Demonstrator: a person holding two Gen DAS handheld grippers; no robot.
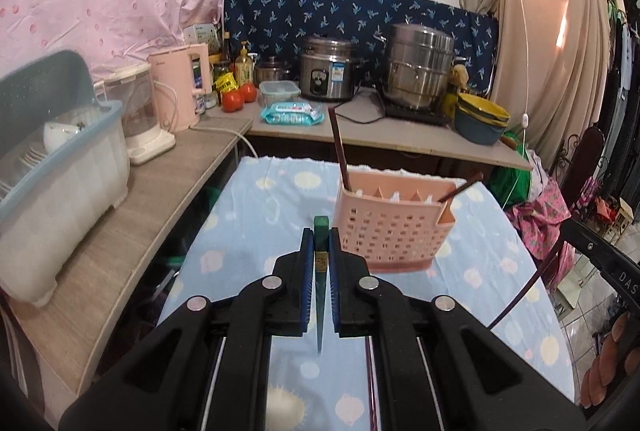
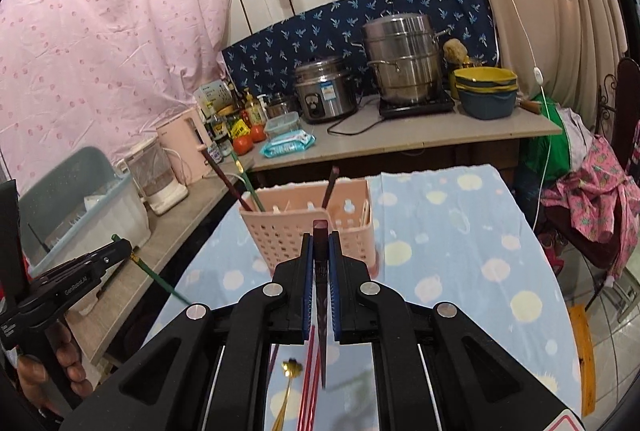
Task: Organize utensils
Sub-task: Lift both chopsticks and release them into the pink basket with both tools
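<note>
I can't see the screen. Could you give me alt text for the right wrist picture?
The right gripper is shut on a dark brown chopstick, raised before a pink utensil basket on a blue patterned tablecloth. Red chopsticks and a gold spoon lie below.

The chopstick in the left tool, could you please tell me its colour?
Dark green chopstick, pinched in the left tool; clearest in the left wrist view.

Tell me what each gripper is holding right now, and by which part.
The left gripper pinches a green chopstick near its thick top end. The right gripper pinches a dark brown chopstick the same way.
</note>
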